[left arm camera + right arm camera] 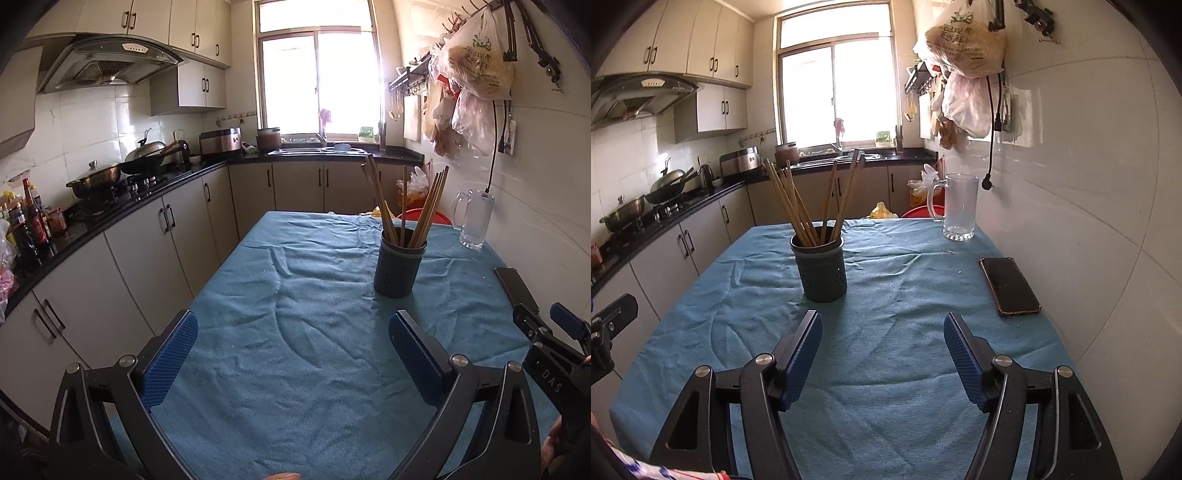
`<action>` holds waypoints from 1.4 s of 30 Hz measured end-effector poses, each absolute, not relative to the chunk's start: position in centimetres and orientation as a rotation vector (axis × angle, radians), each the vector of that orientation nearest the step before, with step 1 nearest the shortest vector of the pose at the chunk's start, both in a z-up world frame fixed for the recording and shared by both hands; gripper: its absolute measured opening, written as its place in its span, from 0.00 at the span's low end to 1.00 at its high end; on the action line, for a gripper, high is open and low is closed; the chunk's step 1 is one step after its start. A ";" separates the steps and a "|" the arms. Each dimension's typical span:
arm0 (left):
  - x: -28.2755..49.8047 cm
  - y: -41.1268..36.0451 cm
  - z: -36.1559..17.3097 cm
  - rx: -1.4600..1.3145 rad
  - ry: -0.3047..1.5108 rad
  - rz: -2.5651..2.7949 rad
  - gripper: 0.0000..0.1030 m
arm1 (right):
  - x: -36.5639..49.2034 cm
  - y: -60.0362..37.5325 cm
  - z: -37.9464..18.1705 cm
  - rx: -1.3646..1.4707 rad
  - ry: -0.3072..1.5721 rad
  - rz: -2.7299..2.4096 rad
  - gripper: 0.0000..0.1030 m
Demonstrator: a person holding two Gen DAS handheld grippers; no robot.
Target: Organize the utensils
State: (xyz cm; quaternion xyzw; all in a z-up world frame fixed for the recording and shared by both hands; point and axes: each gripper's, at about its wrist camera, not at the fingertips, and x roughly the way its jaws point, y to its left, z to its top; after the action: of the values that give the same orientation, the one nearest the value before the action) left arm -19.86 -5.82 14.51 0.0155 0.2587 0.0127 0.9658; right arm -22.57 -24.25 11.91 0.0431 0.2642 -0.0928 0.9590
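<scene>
- The left gripper (293, 350) has its jaws wide apart and holds nothing. Only blue cloth (295, 369) lies between its blue pads.
- The right gripper (882, 354) also stands wide open with nothing in it.
- A dark round holder (823, 267) stands upright on the cloth, in front of both grippers and apart from them.
- Wooden chopsticks (798, 205) stick up out of the holder and lean to both sides.
- A glass mug (958, 206) and a phone (1009, 286) sit near the white wall.

Your chopsticks' (809, 206) lower ends are hidden inside the holder (822, 271). In the left wrist view the phone (515, 291) is half covered by your right tongs (550, 332), and the worktop's (886, 369) near edge is cut off.
</scene>
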 end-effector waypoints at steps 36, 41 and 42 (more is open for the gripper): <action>-18.1 -6.6 11.8 0.014 0.647 -0.059 1.00 | -21.7 -24.7 10.4 0.077 0.594 -0.226 0.73; -18.0 -6.9 11.8 0.026 0.649 -0.064 1.00 | -21.4 -24.8 10.2 0.082 0.596 -0.230 0.74; -18.0 -6.9 11.7 0.026 0.650 -0.065 1.00 | -21.4 -24.9 10.2 0.081 0.598 -0.229 0.74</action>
State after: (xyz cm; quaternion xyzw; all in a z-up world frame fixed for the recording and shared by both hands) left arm -18.02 -6.95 11.72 0.0128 0.3195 -0.0321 0.9470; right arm -21.38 -24.88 10.17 0.0397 0.2937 -0.1126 0.9484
